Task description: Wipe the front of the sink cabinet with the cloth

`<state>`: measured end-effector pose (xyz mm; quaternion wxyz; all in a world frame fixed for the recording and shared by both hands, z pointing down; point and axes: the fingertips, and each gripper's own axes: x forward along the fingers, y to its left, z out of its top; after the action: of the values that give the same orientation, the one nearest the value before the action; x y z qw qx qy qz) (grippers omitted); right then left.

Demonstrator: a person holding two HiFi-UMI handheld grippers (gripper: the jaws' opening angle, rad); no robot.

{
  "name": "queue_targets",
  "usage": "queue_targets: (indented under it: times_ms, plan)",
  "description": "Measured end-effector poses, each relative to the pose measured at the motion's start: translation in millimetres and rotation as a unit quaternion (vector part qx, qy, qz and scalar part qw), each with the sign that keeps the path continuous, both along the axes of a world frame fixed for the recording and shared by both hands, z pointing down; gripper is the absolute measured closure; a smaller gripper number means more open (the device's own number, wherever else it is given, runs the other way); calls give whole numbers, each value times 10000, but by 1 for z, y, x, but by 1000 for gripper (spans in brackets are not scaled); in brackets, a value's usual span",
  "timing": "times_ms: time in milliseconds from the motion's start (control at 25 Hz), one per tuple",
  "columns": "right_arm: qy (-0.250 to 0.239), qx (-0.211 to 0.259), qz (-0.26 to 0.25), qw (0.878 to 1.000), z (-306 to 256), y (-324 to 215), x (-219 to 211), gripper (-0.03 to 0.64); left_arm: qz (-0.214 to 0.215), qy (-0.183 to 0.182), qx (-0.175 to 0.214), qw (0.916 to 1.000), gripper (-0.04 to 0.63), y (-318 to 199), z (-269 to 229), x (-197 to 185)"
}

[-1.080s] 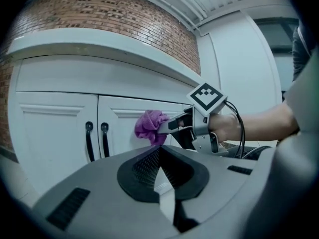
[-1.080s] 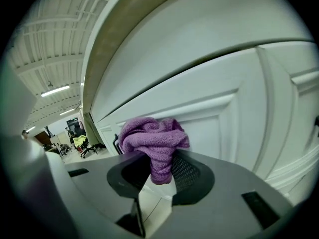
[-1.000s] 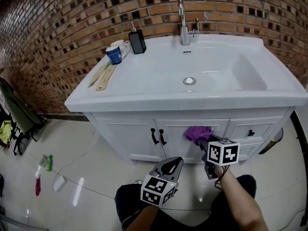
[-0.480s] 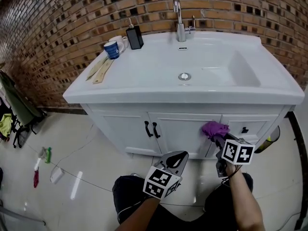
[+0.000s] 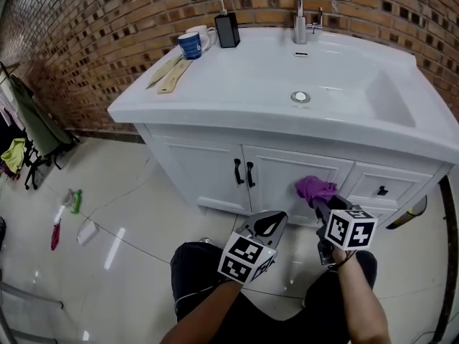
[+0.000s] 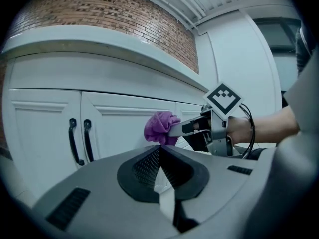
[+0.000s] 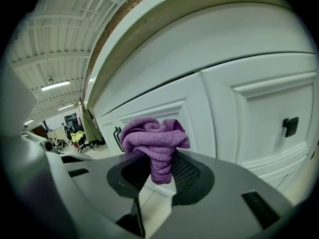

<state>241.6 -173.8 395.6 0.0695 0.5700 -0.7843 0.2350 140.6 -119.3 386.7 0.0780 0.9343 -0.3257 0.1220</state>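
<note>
A brick wall (image 5: 86,20) backs a wide white sink (image 5: 237,84) that tops the white sink cabinet (image 5: 193,170), which stands on a glossy tiled floor (image 5: 107,192). The cabinet front shows 2 doors with 2 black handles (image 5: 244,173) side by side, and a drawer with a black knob (image 5: 382,190) at the far right. The right gripper (image 5: 319,203) is clamped on a bunched purple cloth (image 5: 315,189), which rests against the upper part of the right door (image 5: 280,174), between the handles and the drawer. The left gripper (image 5: 269,224) hangs lower and well apart from the cabinet, its jaws together with nothing between them. On the sink's back edge stand a chrome faucet (image 5: 299,9), a black soap dispenser (image 5: 227,27), a blue mug (image 5: 190,45) and a white mug (image 5: 204,34). 2 wooden utensils (image 5: 171,74) lie near the mugs.
</note>
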Motion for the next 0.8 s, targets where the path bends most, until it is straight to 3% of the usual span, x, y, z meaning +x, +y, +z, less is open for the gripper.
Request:
queue_targets:
  times_ms: [360, 800]
  plan:
    - [-45, -310, -712, 9970, 24, -37, -101, 502, -399, -119, -6, 9991, 592, -4, 2, -61]
    - [105, -476, -540, 9974, 43, -72, -136, 502, -353, -232, 7, 9991, 592, 2, 4, -89]
